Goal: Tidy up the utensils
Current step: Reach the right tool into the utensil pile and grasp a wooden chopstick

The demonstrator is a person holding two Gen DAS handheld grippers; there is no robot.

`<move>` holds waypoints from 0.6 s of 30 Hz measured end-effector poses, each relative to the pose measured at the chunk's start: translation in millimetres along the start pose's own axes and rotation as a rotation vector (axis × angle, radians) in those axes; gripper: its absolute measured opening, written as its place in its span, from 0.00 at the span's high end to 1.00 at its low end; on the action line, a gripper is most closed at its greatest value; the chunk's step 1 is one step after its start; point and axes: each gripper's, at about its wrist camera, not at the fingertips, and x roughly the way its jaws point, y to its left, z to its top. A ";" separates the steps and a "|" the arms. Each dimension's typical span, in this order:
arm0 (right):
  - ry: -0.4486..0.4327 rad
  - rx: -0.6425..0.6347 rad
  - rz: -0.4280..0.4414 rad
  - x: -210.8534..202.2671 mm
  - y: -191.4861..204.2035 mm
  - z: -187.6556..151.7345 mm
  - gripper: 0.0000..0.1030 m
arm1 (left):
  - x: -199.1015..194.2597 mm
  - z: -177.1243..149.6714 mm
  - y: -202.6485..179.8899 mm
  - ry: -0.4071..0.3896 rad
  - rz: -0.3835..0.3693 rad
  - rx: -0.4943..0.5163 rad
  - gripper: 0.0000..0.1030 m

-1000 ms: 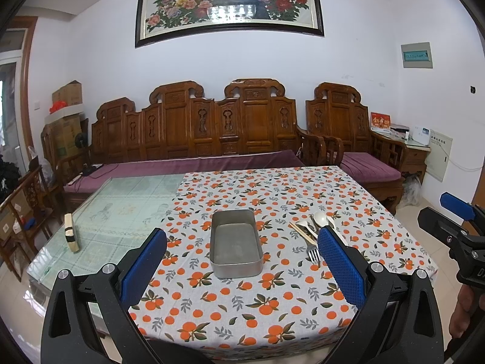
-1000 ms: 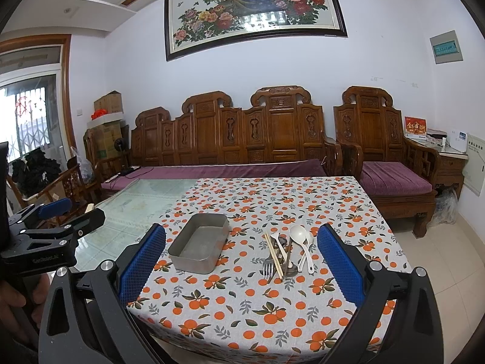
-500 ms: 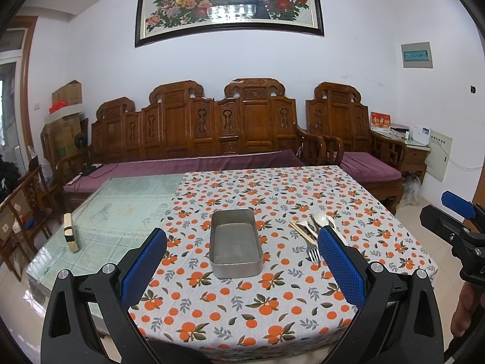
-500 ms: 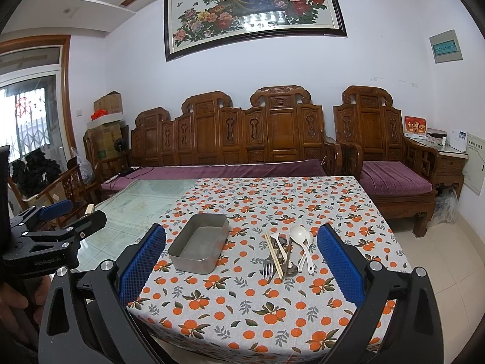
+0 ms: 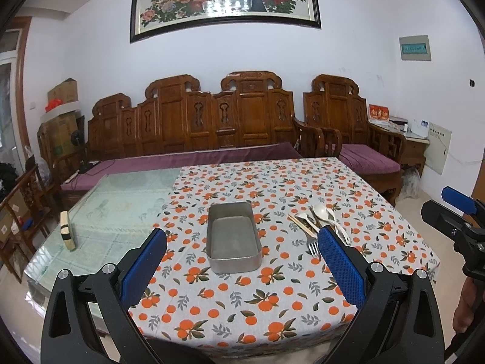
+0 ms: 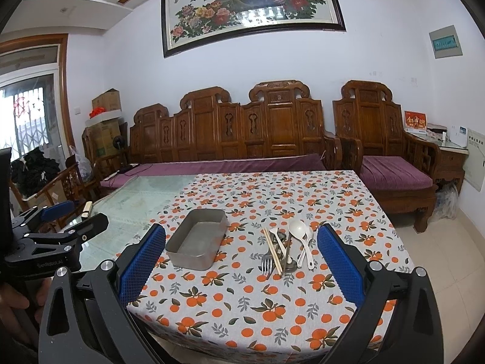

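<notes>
An empty grey metal tin (image 5: 232, 237) (image 6: 197, 239) lies on the orange-print tablecloth (image 5: 272, 291) (image 6: 303, 200). Right of it is a heap of utensils (image 5: 315, 221) (image 6: 285, 247): white spoons (image 6: 300, 233), a metal fork (image 6: 266, 262), wooden chopsticks (image 6: 272, 253). My left gripper (image 5: 242, 265) hangs open short of the table's near edge, facing the tin. My right gripper (image 6: 241, 262) is open too, held back from the table, with the utensils ahead between its blue pads. Neither holds anything.
The table's left part is bare glass (image 5: 121, 200), with a small pale block (image 5: 67, 230) near its left edge. A carved wooden bench (image 5: 212, 127) with purple cushions runs behind the table. A wooden armchair (image 6: 391, 151) stands at the right. Tiled floor (image 6: 454, 242) lies right of the table.
Nothing has changed apart from a slight drift of the right gripper as seen at the edge of the left wrist view. Both grippers stay open.
</notes>
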 end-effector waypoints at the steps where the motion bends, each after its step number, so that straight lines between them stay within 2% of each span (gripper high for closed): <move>1: 0.005 0.001 -0.001 3.5 -1.7 -1.7 0.02 | 3.9 -2.0 0.4 0.006 -0.005 -0.001 0.06; 4: 0.017 -0.007 0.001 15.4 -8.5 -7.2 0.02 | 18.1 -6.2 0.8 0.032 -0.019 -0.003 0.06; 6: 0.041 -0.013 0.012 27.3 -13.8 -9.7 0.07 | 27.0 -8.3 -0.4 0.047 -0.028 0.001 0.06; 8: 0.063 -0.005 0.018 38.3 -20.7 -10.4 0.17 | 36.5 -12.6 -1.0 0.056 -0.037 -0.002 0.06; 12: 0.078 -0.003 0.026 54.6 -31.9 -11.1 0.24 | 55.5 -20.1 -0.9 0.077 -0.067 -0.003 0.06; 16: 0.101 -0.002 0.018 74.2 -46.9 -8.9 0.41 | 76.7 -26.5 -6.0 0.106 -0.086 0.027 0.06; 18: 0.110 -0.004 0.004 83.1 -56.6 -6.6 0.44 | 86.7 -27.3 -8.2 0.122 -0.093 0.031 0.06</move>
